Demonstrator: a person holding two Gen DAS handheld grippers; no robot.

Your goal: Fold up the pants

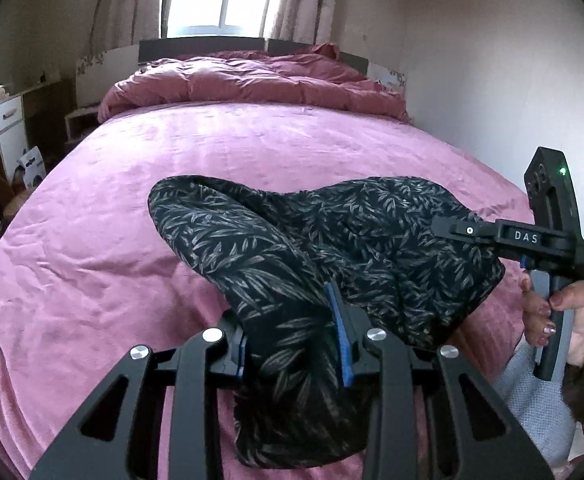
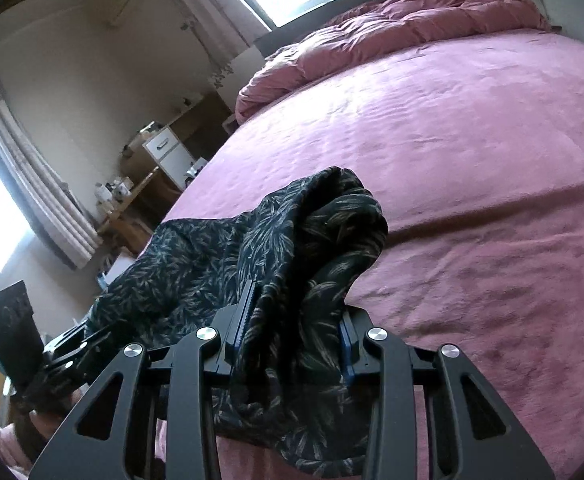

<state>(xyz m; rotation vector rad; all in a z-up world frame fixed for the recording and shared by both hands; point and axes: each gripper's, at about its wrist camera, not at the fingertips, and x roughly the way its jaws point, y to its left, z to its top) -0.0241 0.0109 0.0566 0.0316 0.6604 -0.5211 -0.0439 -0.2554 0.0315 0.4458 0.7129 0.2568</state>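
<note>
Pink velvety bedspread (image 1: pixel 171 200) carries the pants (image 1: pixel 292 248), thin black cloth with a pale leaf print, bunched and partly lifted. I see my left gripper (image 1: pixel 296 344) clamped on one bunch and my right gripper (image 2: pixel 292 340) clamped on another, blue pads (image 1: pixel 342 340) pressing the fabric.

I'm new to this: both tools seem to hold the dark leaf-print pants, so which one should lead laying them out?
Probably right: the right tool faces open pink bedspread; the left tool sits by the bed's edge.
</note>
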